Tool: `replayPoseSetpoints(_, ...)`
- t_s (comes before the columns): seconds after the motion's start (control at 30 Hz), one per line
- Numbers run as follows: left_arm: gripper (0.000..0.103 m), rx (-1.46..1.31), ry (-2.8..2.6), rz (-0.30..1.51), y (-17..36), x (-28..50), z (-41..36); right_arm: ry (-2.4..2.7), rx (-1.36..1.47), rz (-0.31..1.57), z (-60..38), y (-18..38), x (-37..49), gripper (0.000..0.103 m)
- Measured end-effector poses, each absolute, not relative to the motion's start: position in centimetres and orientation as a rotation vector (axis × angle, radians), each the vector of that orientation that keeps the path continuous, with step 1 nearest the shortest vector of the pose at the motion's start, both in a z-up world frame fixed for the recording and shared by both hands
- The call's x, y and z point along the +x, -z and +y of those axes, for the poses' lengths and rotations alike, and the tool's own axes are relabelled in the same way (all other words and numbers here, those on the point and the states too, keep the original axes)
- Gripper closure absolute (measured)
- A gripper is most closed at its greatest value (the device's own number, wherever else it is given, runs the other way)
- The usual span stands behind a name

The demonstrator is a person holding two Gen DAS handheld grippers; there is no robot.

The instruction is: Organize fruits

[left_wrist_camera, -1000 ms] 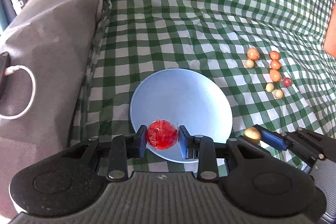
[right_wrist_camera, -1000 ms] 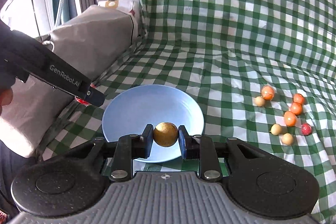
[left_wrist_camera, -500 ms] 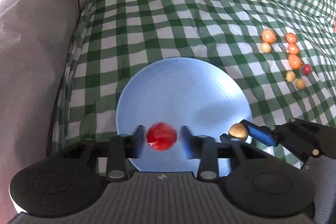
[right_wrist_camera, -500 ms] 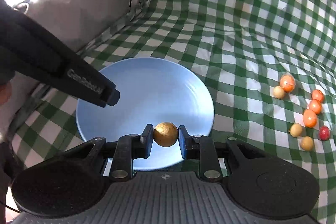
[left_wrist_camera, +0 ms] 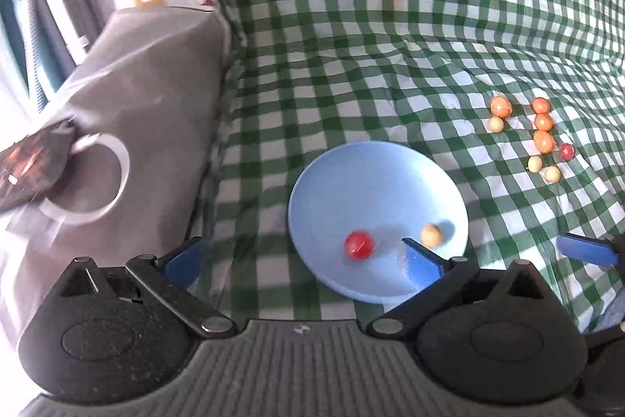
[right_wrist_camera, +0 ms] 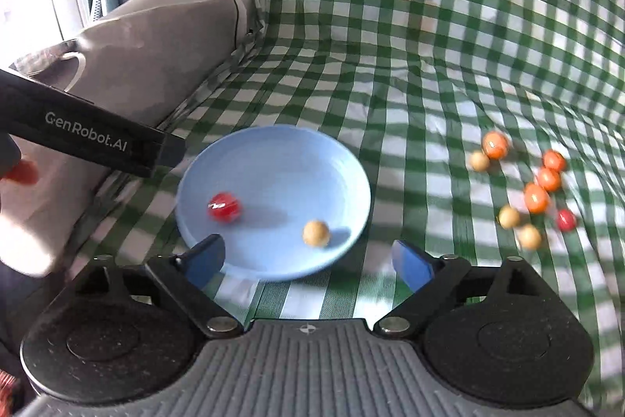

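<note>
A blue plate (left_wrist_camera: 375, 178) (right_wrist_camera: 273, 159) lies on the green checked cloth. In it lie a red fruit (left_wrist_camera: 358, 244) (right_wrist_camera: 224, 206) and a tan fruit (left_wrist_camera: 431, 235) (right_wrist_camera: 316, 233), apart from each other. My left gripper (left_wrist_camera: 300, 258) is open and empty, just short of the plate's near left rim. My right gripper (right_wrist_camera: 308, 256) is open and empty at the plate's near edge. Several orange, tan and red fruits (left_wrist_camera: 543, 141) (right_wrist_camera: 535, 198) lie in a loose group on the cloth to the right of the plate.
A grey covered bulk (left_wrist_camera: 129, 112) (right_wrist_camera: 156, 38) rises along the left side, with a dark phone and a white cable (left_wrist_camera: 86, 182) on it. The left gripper's finger (right_wrist_camera: 93, 141) crosses the right wrist view at the left. The cloth climbs a backrest behind.
Both grippers have opened and pulled back. The red fruit left the left gripper and the tan fruit left the right gripper; both now lie in the plate.
</note>
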State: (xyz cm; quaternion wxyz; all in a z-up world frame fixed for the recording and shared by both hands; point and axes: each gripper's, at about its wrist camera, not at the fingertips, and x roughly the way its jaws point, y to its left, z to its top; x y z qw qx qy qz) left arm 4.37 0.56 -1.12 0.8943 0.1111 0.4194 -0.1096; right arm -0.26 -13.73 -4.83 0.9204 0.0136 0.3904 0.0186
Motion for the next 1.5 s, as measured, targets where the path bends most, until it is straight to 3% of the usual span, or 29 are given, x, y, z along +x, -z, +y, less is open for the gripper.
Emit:
replayPoseSetpoints(0.2,0.0,0.205,0.18,0.894,1.1,0.9,1.5,0.023,-0.016,0.739,-12.4,3.4,-4.8,0.003)
replayPoseSetpoints(0.53,0.0,0.344,0.112,0.783,-1.1,-2.8,1.2,0.045,-0.01,0.66,-12.2,1.2,-6.9,0.002)
replayPoseSetpoints(1.5,0.0,0.254,0.22,0.821,-1.3,-3.7,0.9,0.057,0.008,0.63,-11.9,0.4,-8.9,0.001)
